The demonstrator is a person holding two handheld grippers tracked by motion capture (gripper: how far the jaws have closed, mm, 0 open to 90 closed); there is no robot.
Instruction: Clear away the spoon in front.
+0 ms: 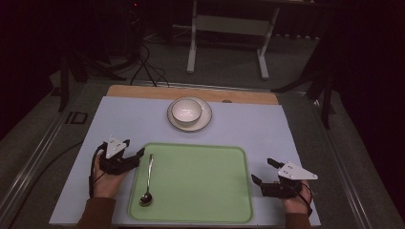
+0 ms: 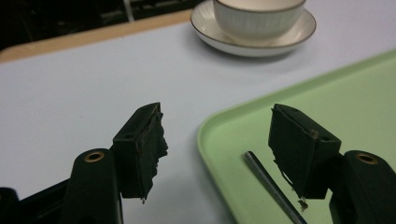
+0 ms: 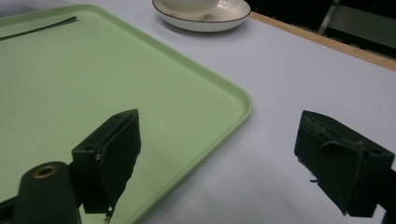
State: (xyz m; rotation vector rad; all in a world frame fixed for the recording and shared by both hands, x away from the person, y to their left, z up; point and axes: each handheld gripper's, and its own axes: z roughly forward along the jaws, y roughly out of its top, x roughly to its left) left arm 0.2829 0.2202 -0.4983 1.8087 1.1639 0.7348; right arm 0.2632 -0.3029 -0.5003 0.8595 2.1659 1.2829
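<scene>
One green tray [image 1: 200, 191] lies on the pale tabletop [image 1: 129, 119] and serves as the landmark here. One spoon [image 1: 148, 183] rests inside the tray along its left edge, bowl end toward the person and handle pointing away; in the left gripper view its handle [image 2: 271, 186] runs up between the two jaws without touching either. One white bowl [image 1: 186, 110] stands on one saucer [image 1: 206, 119] beyond the far edge of the tray, well apart from it. Two hand-held grippers are in play, one in each hand. The left hand-held gripper [image 1: 131, 150] sits just outside the left rim of the tray, close to the spoon's handle end; it is released, its jaws spread wide with nothing pressed between them. The right hand-held gripper [image 1: 265, 171] sits just off the right rim of the tray, near the corner closest to the person; it too is released, one jaw over the tray's rim and the other over bare tabletop, gripping nothing. One strip of bare wood [image 1: 143, 90] shows along the tabletop's far side, beyond the saucer.
</scene>
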